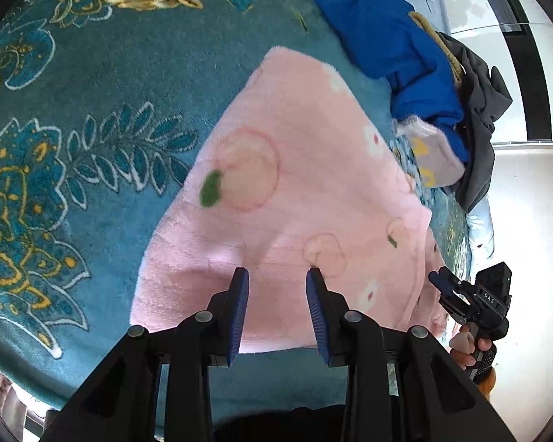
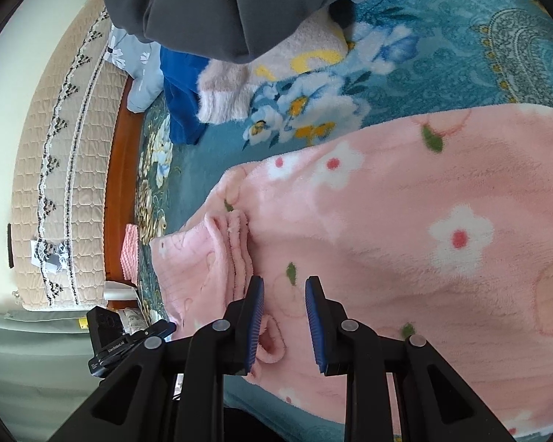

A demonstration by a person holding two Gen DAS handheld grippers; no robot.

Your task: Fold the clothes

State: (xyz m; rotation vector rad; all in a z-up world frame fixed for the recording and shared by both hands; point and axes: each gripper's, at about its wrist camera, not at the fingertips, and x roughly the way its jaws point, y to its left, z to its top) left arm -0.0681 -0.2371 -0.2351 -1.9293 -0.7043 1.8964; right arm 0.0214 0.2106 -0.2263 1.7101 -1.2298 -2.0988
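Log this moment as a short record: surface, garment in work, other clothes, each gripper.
surface: teal floral blanket
garment in work: pink fleece, spread flat, cuff near the right gripper
other clothes: blue garment, grey garment and pale fuzzy piece, piled beyond the fleece
left gripper: open over the fleece, holding nothing
right gripper: open over the fleece, holding nothing

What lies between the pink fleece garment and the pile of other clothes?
In the right wrist view, only a bare strip of the teal floral blanket separates the pink fleece garment from the pile of other clothes.
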